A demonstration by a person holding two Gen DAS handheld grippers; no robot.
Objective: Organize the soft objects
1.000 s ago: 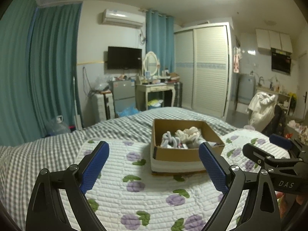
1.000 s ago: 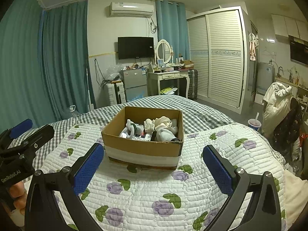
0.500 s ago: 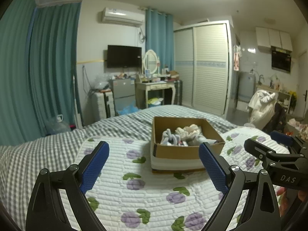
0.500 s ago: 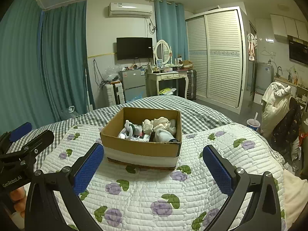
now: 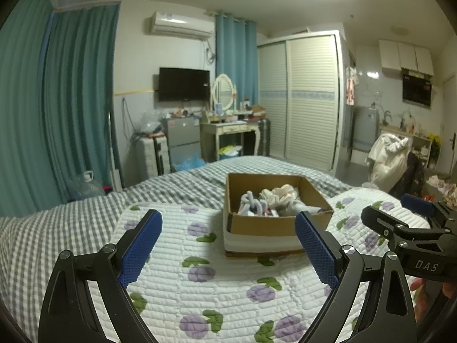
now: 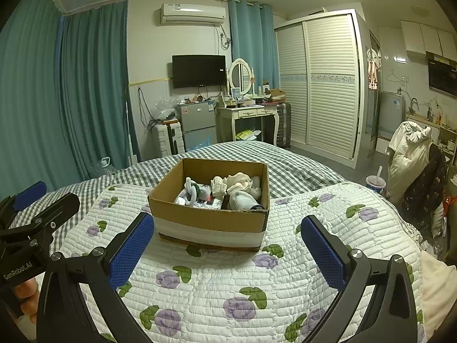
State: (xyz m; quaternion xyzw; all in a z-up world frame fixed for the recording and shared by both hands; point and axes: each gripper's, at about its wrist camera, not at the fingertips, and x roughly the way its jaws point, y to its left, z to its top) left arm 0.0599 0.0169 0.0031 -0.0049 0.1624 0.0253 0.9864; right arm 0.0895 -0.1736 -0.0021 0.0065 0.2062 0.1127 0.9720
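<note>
An open cardboard box (image 5: pixel 268 223) (image 6: pixel 210 218) stands on a white quilt with purple flowers (image 5: pixel 222 280) (image 6: pixel 228 283) on the bed. It holds several soft items: rolled socks and cream cloth pieces (image 5: pixel 274 198) (image 6: pixel 228 190). My left gripper (image 5: pixel 227 243) is open and empty, held above the quilt in front of the box. My right gripper (image 6: pixel 227 245) is open and empty, also in front of the box. Each gripper shows at the edge of the other's view.
A grey checked bedspread (image 5: pixel 57 220) lies under the quilt. Past the bed stand a dressing table (image 6: pixel 248 114), a small fridge (image 6: pixel 198 125), a wardrobe (image 6: pixel 320 85) and a chair with clothes (image 6: pixel 411 154). A cup with a straw (image 6: pixel 375 183) stands at the right.
Both grippers have pulled back a little from the box and lifted slightly. Both stay open and empty.
</note>
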